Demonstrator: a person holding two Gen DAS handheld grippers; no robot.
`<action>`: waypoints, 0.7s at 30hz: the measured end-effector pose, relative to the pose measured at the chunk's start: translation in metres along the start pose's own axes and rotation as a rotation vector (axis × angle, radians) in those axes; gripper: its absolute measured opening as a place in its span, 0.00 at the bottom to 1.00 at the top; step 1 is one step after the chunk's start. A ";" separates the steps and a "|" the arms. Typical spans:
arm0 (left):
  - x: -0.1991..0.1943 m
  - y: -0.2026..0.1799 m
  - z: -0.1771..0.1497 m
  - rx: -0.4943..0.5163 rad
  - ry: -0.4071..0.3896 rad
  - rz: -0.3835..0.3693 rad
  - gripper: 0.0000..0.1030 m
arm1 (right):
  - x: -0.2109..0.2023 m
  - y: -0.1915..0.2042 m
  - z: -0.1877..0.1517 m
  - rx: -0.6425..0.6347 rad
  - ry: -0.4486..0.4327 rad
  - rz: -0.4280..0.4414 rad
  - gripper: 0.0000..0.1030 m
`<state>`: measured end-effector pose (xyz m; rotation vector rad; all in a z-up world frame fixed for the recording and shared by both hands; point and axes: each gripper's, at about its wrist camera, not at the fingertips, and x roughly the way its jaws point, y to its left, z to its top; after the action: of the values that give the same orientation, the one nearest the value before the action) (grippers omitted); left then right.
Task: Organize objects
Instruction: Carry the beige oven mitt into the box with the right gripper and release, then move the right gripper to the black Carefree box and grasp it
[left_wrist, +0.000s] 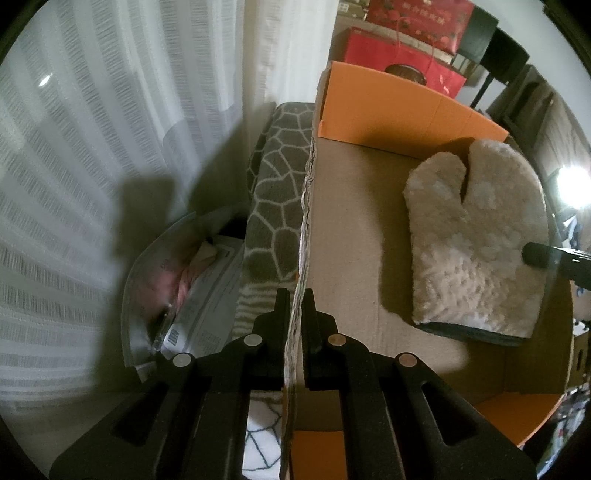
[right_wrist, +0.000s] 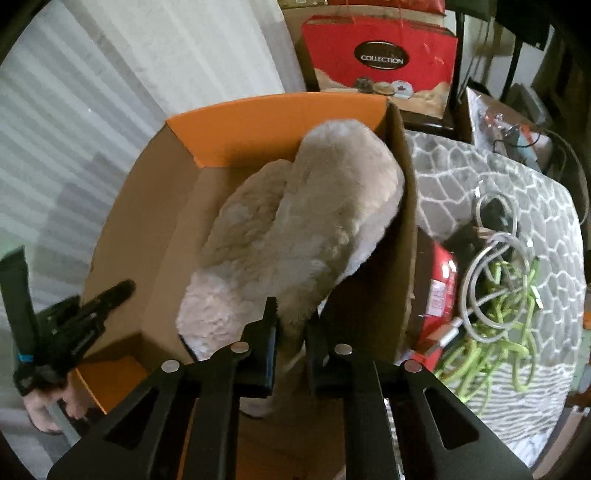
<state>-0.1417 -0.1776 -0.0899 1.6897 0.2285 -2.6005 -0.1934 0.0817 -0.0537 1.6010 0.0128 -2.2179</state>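
A cardboard box (left_wrist: 369, 221) with orange flaps stands open on a grey patterned cover. My left gripper (left_wrist: 295, 295) is shut on the box's left wall (left_wrist: 306, 206), one finger on each side of the torn edge. A fluffy beige mitten (left_wrist: 476, 240) is inside the box, near its right wall. In the right wrist view my right gripper (right_wrist: 291, 314) is shut on the mitten (right_wrist: 295, 229) at its cuff end, with the pile squeezed between the fingers. One right finger (left_wrist: 543, 254) shows at the mitten's side. The left gripper (right_wrist: 107, 299) and the hand (right_wrist: 40, 406) holding it show at the box's far wall.
Tangled green and white cables (right_wrist: 495, 306) lie on the grey patterned cover (right_wrist: 498, 177) right of the box. A red pack (right_wrist: 439, 284) sits against the box's outer wall. A red gift box (right_wrist: 380, 59) stands behind. Curtains (left_wrist: 92, 147) and a plastic bag of papers (left_wrist: 184, 295) are left.
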 end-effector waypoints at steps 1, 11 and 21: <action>0.000 0.000 0.000 0.000 0.000 0.000 0.05 | -0.005 -0.001 -0.001 0.000 -0.021 -0.012 0.23; 0.002 0.001 0.000 0.002 0.000 0.006 0.05 | -0.071 -0.030 -0.022 -0.032 -0.166 -0.037 0.44; 0.002 0.000 0.000 0.003 0.001 0.008 0.05 | -0.088 -0.094 -0.084 0.015 -0.187 -0.147 0.72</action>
<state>-0.1422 -0.1774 -0.0914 1.6889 0.2168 -2.5961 -0.1250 0.2155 -0.0232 1.4357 0.0631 -2.4777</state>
